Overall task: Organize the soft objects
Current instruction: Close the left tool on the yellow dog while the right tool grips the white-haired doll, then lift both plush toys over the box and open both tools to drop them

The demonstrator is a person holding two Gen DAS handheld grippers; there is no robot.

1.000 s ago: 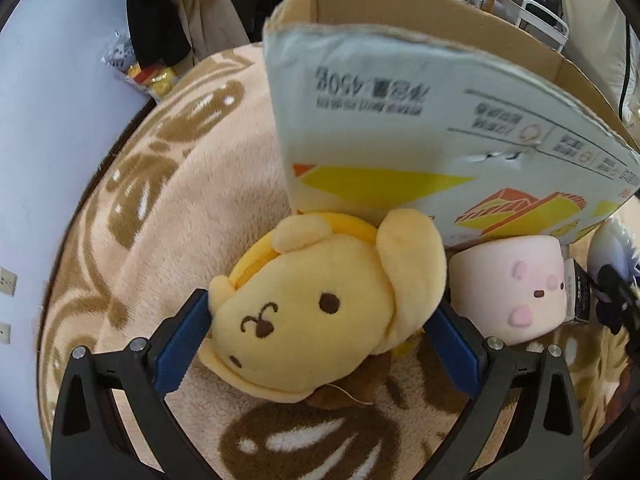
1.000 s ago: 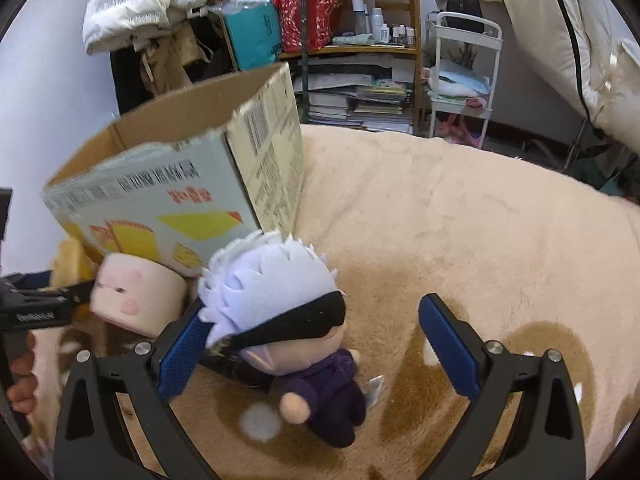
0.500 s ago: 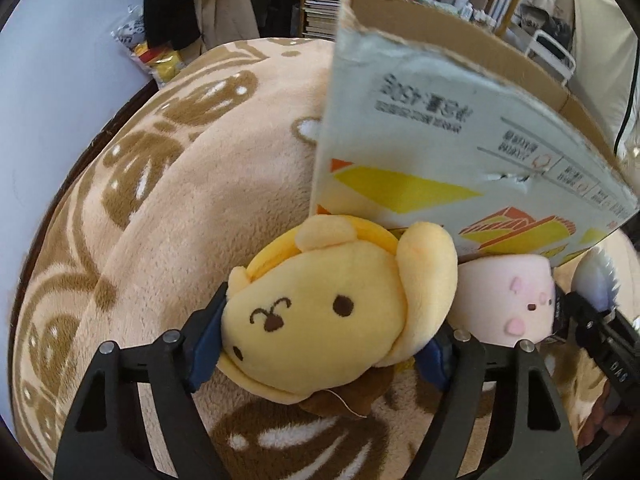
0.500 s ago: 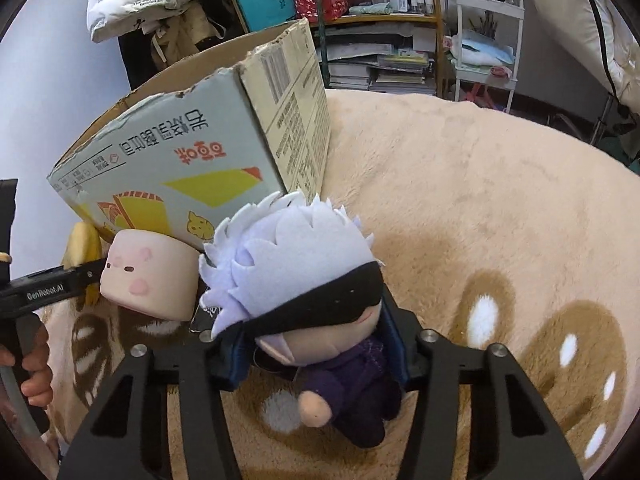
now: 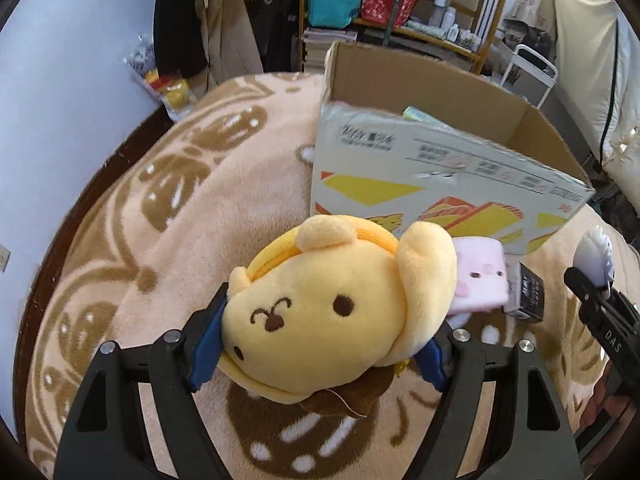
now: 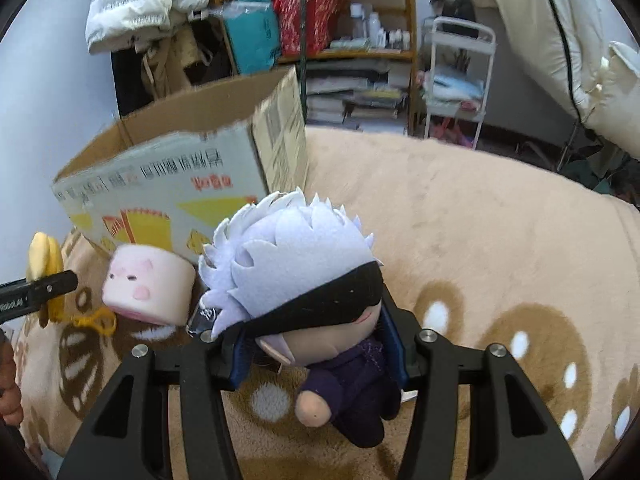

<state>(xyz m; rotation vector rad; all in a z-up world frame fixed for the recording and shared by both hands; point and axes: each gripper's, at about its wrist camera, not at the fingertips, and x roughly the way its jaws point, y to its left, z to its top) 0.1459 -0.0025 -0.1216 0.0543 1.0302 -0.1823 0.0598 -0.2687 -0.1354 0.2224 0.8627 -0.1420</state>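
The left gripper (image 5: 320, 344) squeezed a yellow dog plush (image 5: 332, 300) just in front of the cardboard box (image 5: 432, 168). The right gripper (image 6: 316, 356) squeezed a white-haired doll (image 6: 304, 280) beside that box. The box's printed writing was too blurry to read.

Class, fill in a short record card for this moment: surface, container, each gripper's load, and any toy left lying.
surface: beige patterned blanket
container: open cardboard box
left gripper: shut on yellow dog plush
right gripper: shut on white-haired doll
left lying: pink cube plush, beside the box
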